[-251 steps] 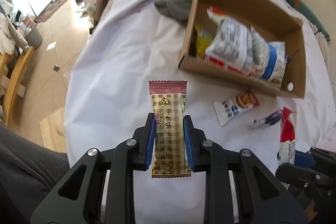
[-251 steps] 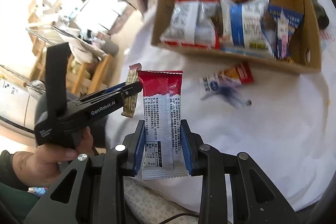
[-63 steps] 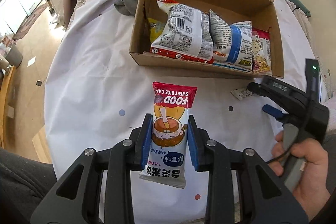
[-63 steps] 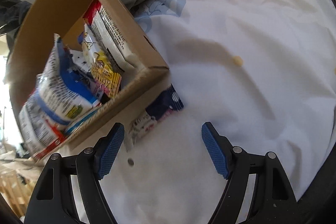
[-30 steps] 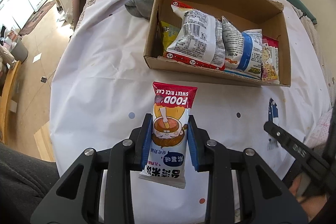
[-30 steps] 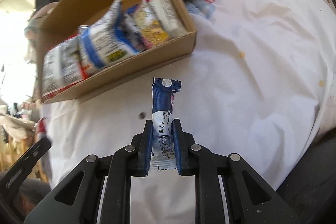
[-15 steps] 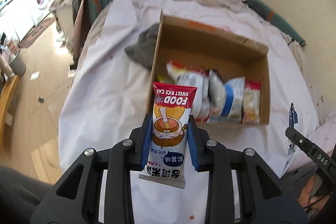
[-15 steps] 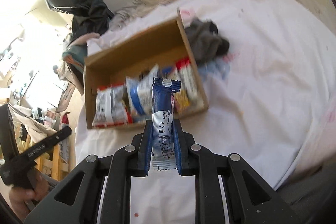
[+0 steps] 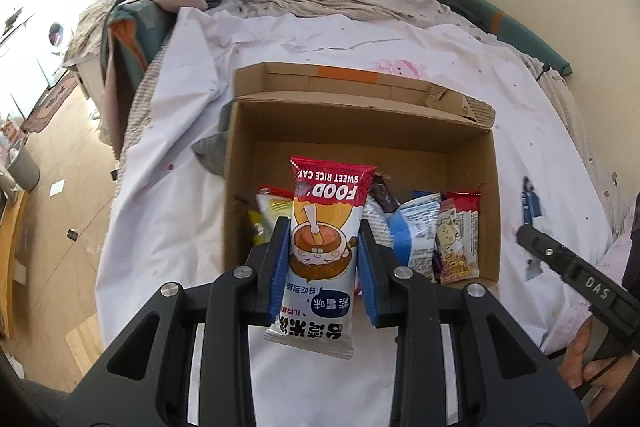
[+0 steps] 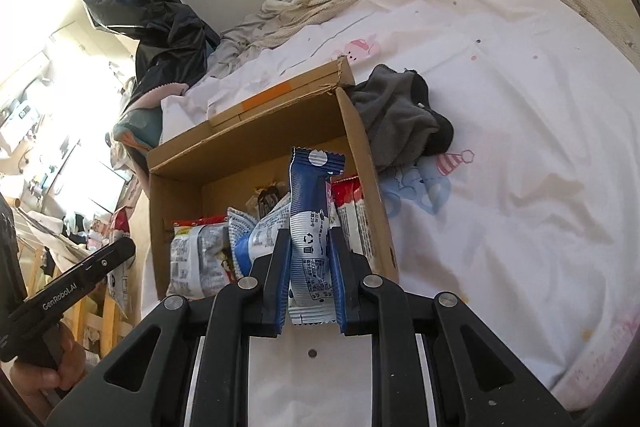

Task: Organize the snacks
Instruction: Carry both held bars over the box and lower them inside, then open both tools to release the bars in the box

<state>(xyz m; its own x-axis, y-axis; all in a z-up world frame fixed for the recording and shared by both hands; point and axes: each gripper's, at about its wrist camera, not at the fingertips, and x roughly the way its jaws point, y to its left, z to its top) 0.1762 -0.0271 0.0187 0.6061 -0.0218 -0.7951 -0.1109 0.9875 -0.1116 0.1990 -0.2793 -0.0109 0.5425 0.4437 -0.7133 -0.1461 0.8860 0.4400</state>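
Both tongs carry snacks above the cardboard box on the bed: the left tongs clenched on a rice cake packet, the right tongs clenched on a slim blue bar. Packets already crowd the box's near wall; the far half looks bare, though the held snacks hide part of it. Best lowered past the near rim into that space, one at a time, clear of the grey cloth touching the box.
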